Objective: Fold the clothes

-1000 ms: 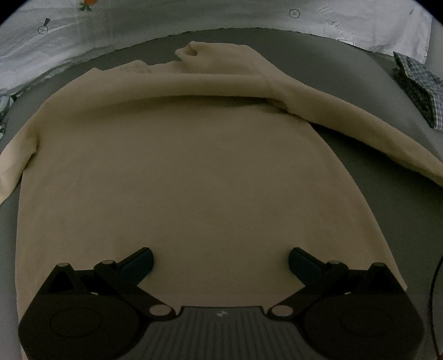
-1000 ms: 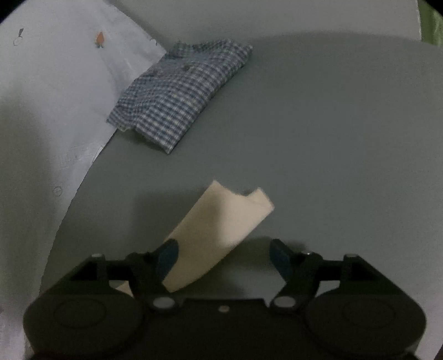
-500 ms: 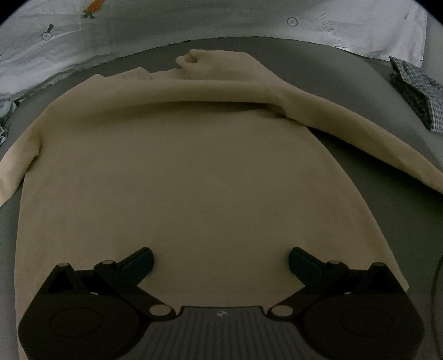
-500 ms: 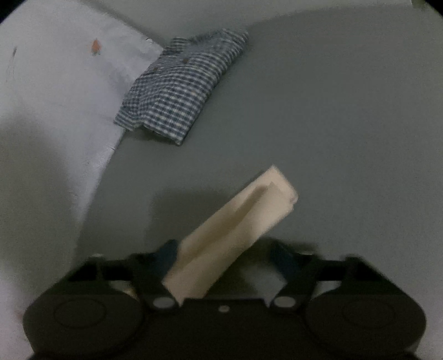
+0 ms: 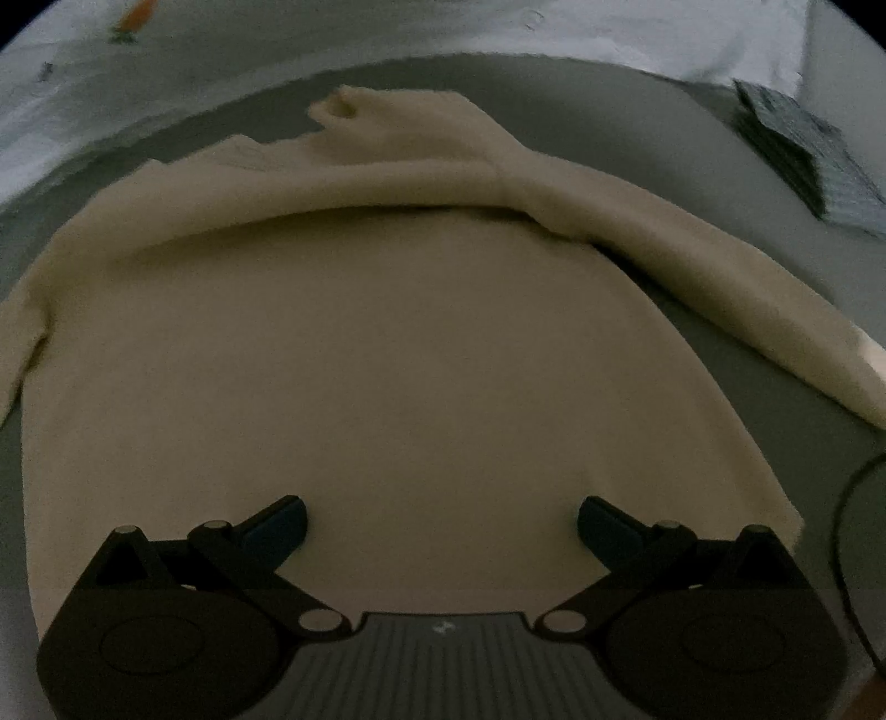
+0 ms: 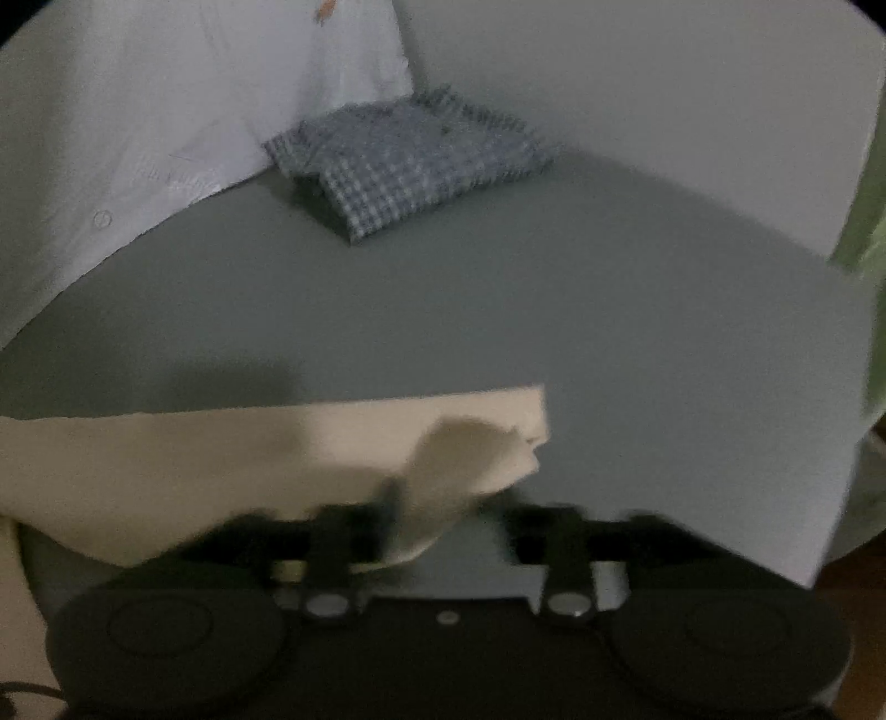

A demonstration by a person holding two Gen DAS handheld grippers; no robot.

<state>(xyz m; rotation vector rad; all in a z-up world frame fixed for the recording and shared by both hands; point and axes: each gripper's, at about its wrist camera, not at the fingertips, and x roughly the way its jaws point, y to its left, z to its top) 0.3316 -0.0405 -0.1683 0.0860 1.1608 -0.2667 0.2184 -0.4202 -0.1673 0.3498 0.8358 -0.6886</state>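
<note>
Scene: A cream sweater [image 5: 387, 354] lies spread flat on a grey counter [image 5: 747, 399], body smooth, neck toward the far edge where a pale printed sheet [image 5: 277, 50] hangs.

Left tongs: The left tongs [image 5: 442, 518] hover over the sweater's hem, jaws spread wide and gripping nothing.

Right tongs: The right tongs [image 6: 448, 518] are blurred; their jaws are opening, and the cuff of the sleeve [image 6: 221, 459] lies between them, draped against the left-hand finger. No pad visibly presses on it.

Sleeve: In the left wrist view the same sleeve [image 5: 692, 277] runs out from the shoulder across the bare counter, away from the body.

Already folded: A checked shirt [image 6: 410, 166] sits folded at the counter's far edge, well apart from the sweater.

Handling: The knit looks soft, limp and fairly thick. It will likely sag from any single hold and crease where it bunches. It appears neither fragile nor slippery.

Where to hold: The cuff seems the best hold for carrying the sleeve over the body; for later folds, the hem corners and shoulders, one in each pair of tongs.
</note>
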